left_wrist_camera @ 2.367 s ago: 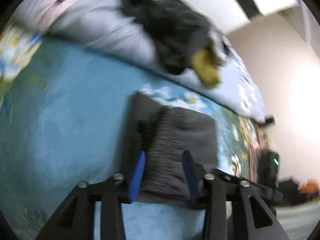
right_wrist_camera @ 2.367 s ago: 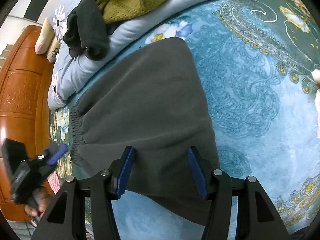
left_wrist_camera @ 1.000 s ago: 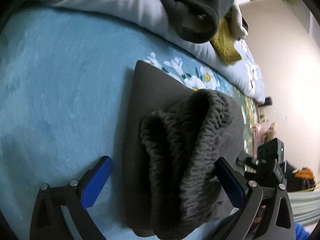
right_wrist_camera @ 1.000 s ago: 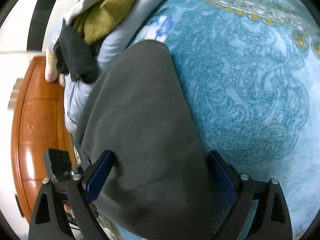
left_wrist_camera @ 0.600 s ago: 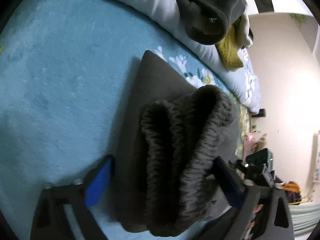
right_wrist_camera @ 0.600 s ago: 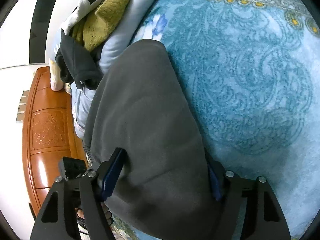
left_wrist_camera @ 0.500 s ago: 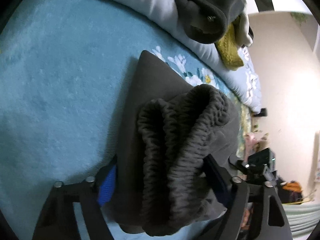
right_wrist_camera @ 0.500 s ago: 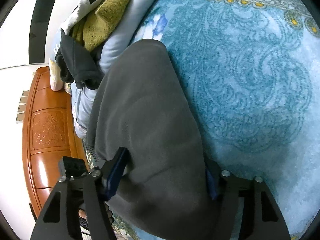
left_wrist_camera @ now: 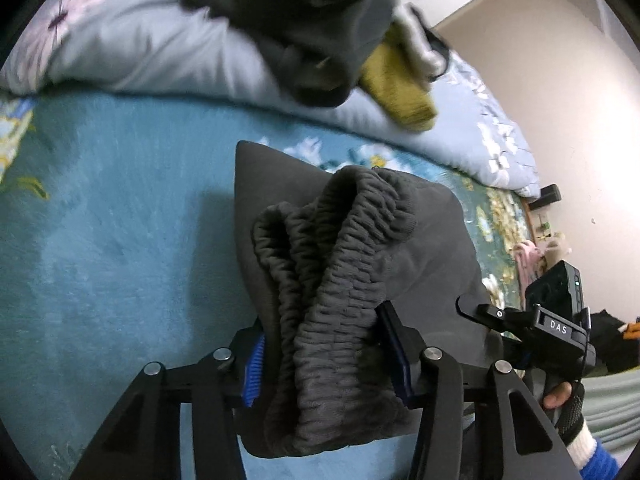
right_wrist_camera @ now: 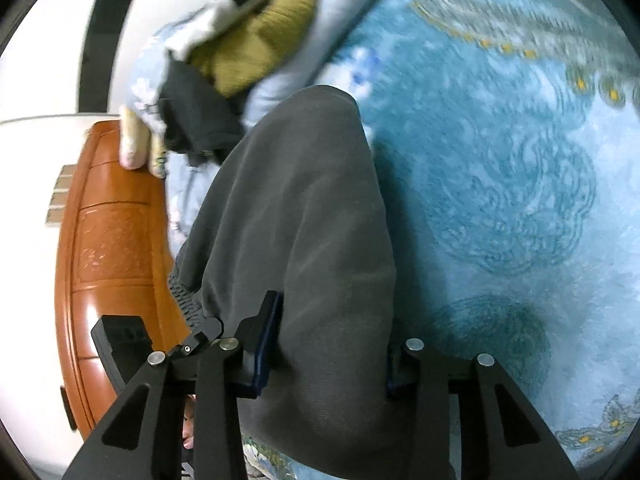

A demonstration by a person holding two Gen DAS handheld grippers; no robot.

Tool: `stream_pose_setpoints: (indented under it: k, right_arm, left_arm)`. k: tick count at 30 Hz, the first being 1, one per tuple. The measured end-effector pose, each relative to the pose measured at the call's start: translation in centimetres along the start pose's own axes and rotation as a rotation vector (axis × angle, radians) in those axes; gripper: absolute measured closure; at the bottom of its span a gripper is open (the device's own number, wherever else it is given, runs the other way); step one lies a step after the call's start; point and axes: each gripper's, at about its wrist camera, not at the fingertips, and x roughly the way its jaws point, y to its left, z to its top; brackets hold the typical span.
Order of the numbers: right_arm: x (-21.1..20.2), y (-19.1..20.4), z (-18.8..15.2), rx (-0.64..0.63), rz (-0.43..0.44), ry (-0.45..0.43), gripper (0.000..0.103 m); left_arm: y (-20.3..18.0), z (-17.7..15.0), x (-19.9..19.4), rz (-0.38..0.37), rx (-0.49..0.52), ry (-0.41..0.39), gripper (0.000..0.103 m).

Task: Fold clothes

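the folded grey trousers [left_wrist_camera: 360, 248] lie on the blue patterned bedspread [left_wrist_camera: 120, 240], gripped at both ends. in the left wrist view the left gripper [left_wrist_camera: 326, 360] has its 2 blue-padded fingers [left_wrist_camera: 253, 372] closing on the bunched, ribbed elastic waistband [left_wrist_camera: 340, 280], which bulges up thick between them; the pads press into the cloth on both sides. the near edge of the bundle hangs just clear of the bedspread below the fingers.

in the right wrist view the right gripper [right_wrist_camera: 328, 344] has its fingers [right_wrist_camera: 267, 344] closing on the smooth folded end of the same trousers [right_wrist_camera: 304, 220], the fabric filling the gap and spilling over the right finger so that only its edge shows. the garment runs away from this gripper toward the pillow.

beyond the trousers a pale grey-blue pillow [left_wrist_camera: 132, 52] carries a heap of other clothes: a dark grey garment [left_wrist_camera: 304, 28] and an olive-yellow knit [left_wrist_camera: 400, 84]. a wooden headboard [right_wrist_camera: 108, 248] stands at the left of the right wrist view. a gloved hand [left_wrist_camera: 568, 404] on the other gripper's handle shows at the lower right of the left wrist view.
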Motion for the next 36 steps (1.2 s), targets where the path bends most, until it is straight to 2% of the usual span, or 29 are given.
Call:
stream_pose_setpoints:
  k: [4, 7, 11, 15, 17, 22, 27, 30, 32, 36]
  right_arm:
    - [-2.4, 1.5, 0.1, -0.049, 0.034, -0.045, 0.061]
    - [-5.5, 2.2, 0.0, -0.065, 0.063, -0.113, 0.061]
    - [-10.8, 2.3, -0.6, -0.086, 0.102, -0.243, 0.061]
    - [-17.1, 0.5, -1.1, -0.060, 0.106, -0.384, 0.061]
    - [-19.9, -0.9, -1.1, -0.024, 0.106, -0.465, 0.061]
    - [-29.6, -7.1, -3.5, 0.067, 0.111, -0.672, 0.061]
    - [-38.4, -11.9, -5.6, 0.144, 0.070, -0.864, 0.061]
    - [-44.0, -15.5, -6.5, 0.191, 0.032, -0.980, 0.061]
    - [-46.0, -17.5, -6.8, 0.225, 0.023, -1.034, 0.061]
    - [-49.6, -21.4, -6.9, 0.292, 0.016, -1.126, 0.061]
  left_arm:
    - [-3.2, 1.0, -1.9, -0.004, 0.089, -0.039, 0.050]
    - [-6.3, 2.0, -2.5, -0.020, 0.163, -0.054, 0.050]
    - [-11.9, 3.7, -2.7, -0.065, 0.273, -0.053, 0.050]
    - [-19.4, 4.5, -0.7, -0.122, 0.401, -0.038, 0.050]
    - [-23.5, 4.7, 0.7, -0.147, 0.459, -0.026, 0.050]
    - [-35.1, 4.5, 5.1, -0.232, 0.635, 0.035, 0.050]
    - [-47.2, 3.0, 10.4, -0.341, 0.817, 0.130, 0.050]
    - [-54.2, 1.8, 14.3, -0.396, 0.888, 0.194, 0.050]
    - [-58.3, 1.0, 17.1, -0.421, 0.902, 0.240, 0.050]
    - [-64.6, -0.5, 20.5, -0.440, 0.985, 0.266, 0.050]
